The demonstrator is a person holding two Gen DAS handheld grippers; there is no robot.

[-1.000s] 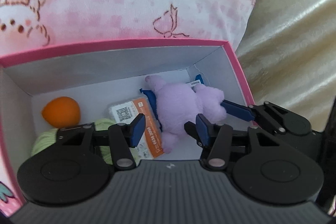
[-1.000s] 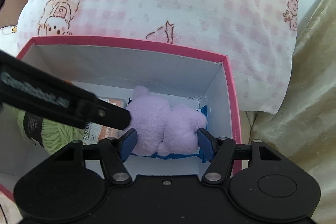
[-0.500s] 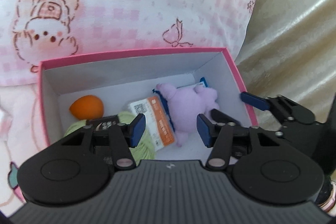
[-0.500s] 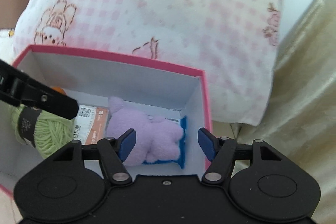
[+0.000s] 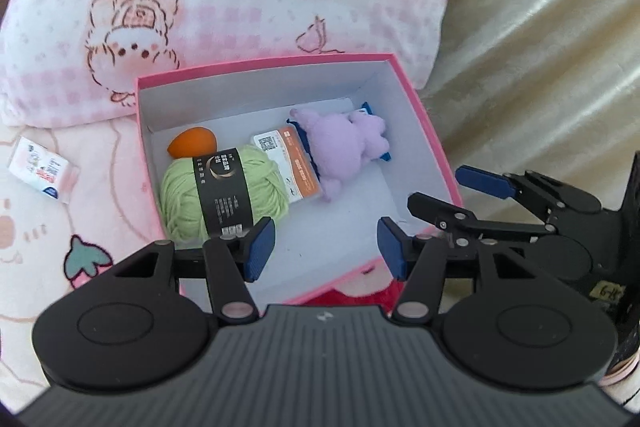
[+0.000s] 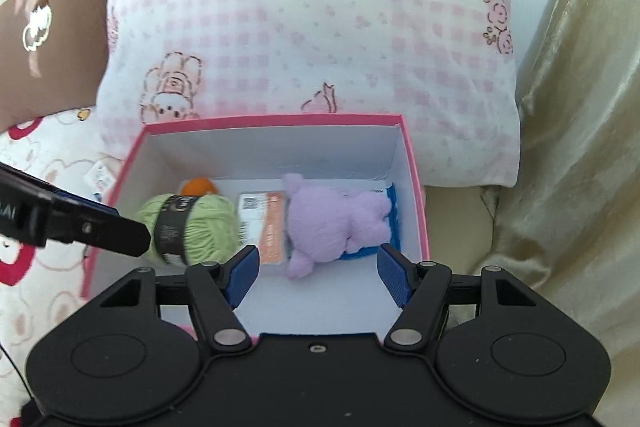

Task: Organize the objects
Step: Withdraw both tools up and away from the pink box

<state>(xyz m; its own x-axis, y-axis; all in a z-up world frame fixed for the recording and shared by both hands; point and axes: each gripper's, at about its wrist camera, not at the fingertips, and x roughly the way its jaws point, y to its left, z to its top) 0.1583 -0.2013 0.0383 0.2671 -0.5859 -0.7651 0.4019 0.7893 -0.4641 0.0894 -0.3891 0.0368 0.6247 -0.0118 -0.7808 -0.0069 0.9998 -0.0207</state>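
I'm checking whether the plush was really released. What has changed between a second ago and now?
Both tools have pulled up and back from the pink box. The right tool, which straddled the purple plush a second ago, is now clear of it and empty. The left tool is empty too, its jaws opening. The plush, green yarn, orange ball and card pack lie unmoved.

A pink checked bunny-print pillow leans beside shiny golden fabric and a brown cushion, daylit.
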